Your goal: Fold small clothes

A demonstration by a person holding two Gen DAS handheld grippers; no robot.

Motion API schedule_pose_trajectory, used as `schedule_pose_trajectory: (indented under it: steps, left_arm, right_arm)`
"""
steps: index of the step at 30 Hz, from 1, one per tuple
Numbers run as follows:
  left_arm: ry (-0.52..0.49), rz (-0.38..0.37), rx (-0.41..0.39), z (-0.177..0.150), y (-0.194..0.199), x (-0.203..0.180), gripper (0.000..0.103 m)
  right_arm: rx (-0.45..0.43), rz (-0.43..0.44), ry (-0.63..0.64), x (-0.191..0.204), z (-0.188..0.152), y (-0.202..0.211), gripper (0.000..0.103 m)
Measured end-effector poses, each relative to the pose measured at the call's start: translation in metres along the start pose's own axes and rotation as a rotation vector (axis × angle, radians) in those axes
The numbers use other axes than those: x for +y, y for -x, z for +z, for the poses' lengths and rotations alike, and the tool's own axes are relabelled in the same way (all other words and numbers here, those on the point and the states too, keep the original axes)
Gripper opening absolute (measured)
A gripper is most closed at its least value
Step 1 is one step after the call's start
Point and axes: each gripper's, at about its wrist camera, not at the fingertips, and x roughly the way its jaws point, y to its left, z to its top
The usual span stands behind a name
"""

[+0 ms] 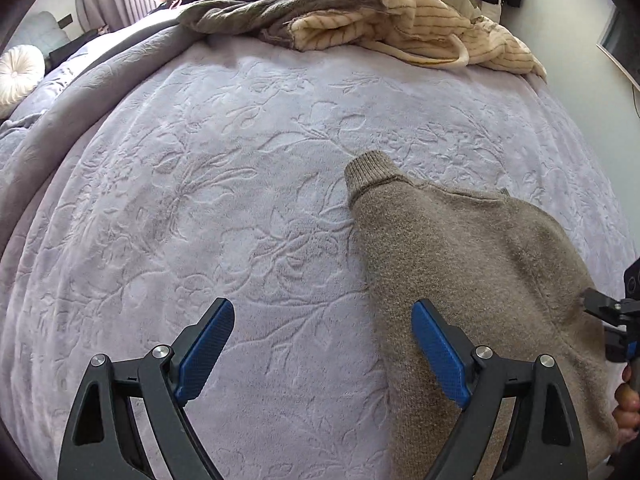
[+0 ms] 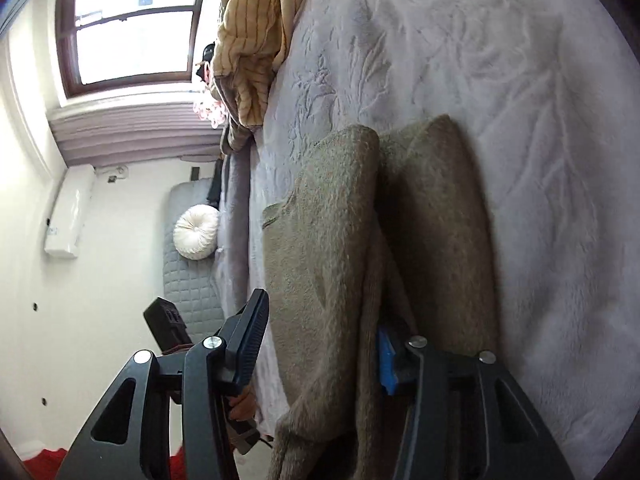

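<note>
A: Start at the left claw (image 1: 324, 350). How does it stand?

B: Wide apart, nothing between its blue pads (image 1: 208, 350). It hangs over the lilac embossed blanket (image 1: 208, 184), with 1 pad above bare blanket and the other above the near edge of the taupe knit sweater (image 1: 472, 264).

A: And the right claw (image 2: 320, 344)?

B: Narrower, turned on its side. A fold of the sweater (image 2: 320, 248) runs up between its fingers. The blue pad (image 2: 386, 364) lies against the cloth, but I cannot tell whether the other finger presses, so I would not call it a firm grip.

A: Where does the garment lie?

B: On the bed, at the near right, partly doubled over, its ribbed cuff (image 1: 366, 168) pointing toward the pile of unfolded clothes (image 1: 360, 12) at the far edge.

A: So how to do the fold well?

B: My judgement: make sure the right claw pinches both layers before lifting, bring the left down on the opposite edge, carry the fold over evenly, then press the crease flat so the soft knit does not slump.
</note>
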Motion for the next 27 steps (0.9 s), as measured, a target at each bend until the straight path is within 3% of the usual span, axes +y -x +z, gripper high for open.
schedule_pose_trajectory:
  steps: [1, 2, 7, 10, 13, 16, 20, 22, 27]
  left_arm:
    - [-0.008, 0.008, 0.001, -0.001, 0.0, -0.001, 0.091]
    - [-0.015, 0.009, 0.0, -0.001, 0.001, -0.003, 0.091]
    - [-0.048, -0.046, -0.021, -0.001, 0.014, -0.016, 0.091]
    - [-0.131, 0.018, -0.023, -0.006, 0.005, -0.032, 0.091]
    - [-0.147, 0.017, -0.008, -0.012, -0.008, -0.038, 0.091]
    - [-0.162, 0.024, -0.012, -0.015, -0.012, -0.043, 0.091]
    - [-0.203, 0.051, -0.031, -0.016, -0.007, -0.047, 0.091]
    - [-0.187, 0.045, -0.023, -0.015, -0.002, -0.043, 0.091]
    - [-0.124, 0.011, 0.004, -0.02, 0.014, -0.028, 0.091]
  right_arm:
    - [0.001, -0.066, 0.034, 0.007, 0.004, -0.002, 0.014]
    - [-0.008, -0.103, 0.077, 0.017, 0.004, -0.001, 0.014]
    - [-0.092, -0.082, 0.213, 0.057, -0.005, 0.029, 0.014]
    - [-0.093, -0.163, 0.207, 0.039, -0.011, 0.036, 0.013]
    - [-0.072, -0.256, 0.154, -0.002, -0.008, 0.025, 0.014]
    - [-0.09, -0.229, 0.124, -0.026, -0.009, 0.023, 0.014]
    - [-0.106, -0.268, 0.113, -0.022, -0.011, 0.027, 0.017]
    - [-0.102, -0.306, 0.106, -0.018, -0.013, 0.033, 0.022]
    - [-0.138, -0.358, 0.135, 0.0, -0.032, 0.061, 0.022]
